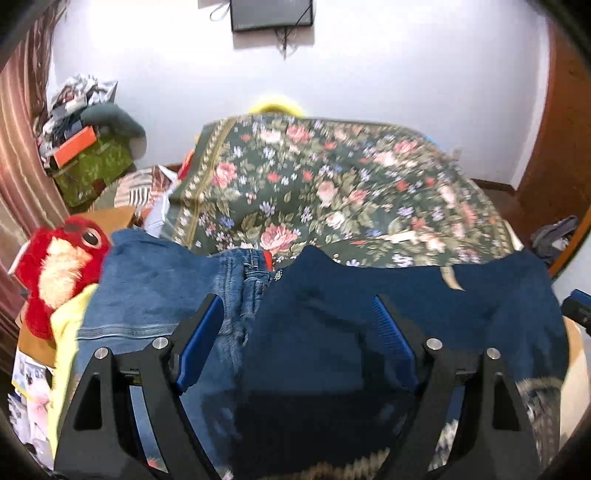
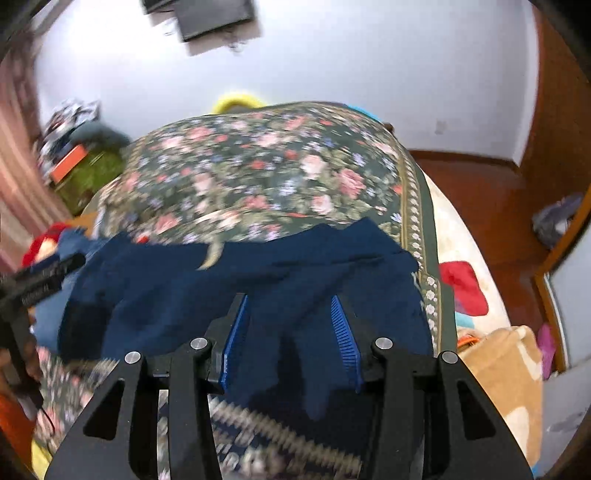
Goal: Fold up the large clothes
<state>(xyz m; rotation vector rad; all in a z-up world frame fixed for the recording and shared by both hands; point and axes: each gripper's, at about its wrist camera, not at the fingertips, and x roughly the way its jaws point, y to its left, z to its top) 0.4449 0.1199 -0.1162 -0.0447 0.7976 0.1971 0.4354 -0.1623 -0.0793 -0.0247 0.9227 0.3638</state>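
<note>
A dark navy garment (image 1: 369, 306) lies spread across the near part of the floral bedspread (image 1: 314, 184); it also shows in the right wrist view (image 2: 229, 280). My left gripper (image 1: 295, 306) is open, its blue pads either side of the navy cloth's left part. My right gripper (image 2: 291, 302) is open over the garment's right part, cloth lying between the pads. Blue jeans (image 1: 159, 284) lie folded at the left, partly under the navy garment.
A red plush toy (image 1: 59, 266) and yellow cloth (image 1: 66, 332) sit left of the jeans. Clutter and a green box (image 1: 92, 166) stand at the far left. A tan blanket (image 2: 506, 369) and red patch (image 2: 461, 284) lie right. A dark screen (image 1: 271, 14) hangs on the wall.
</note>
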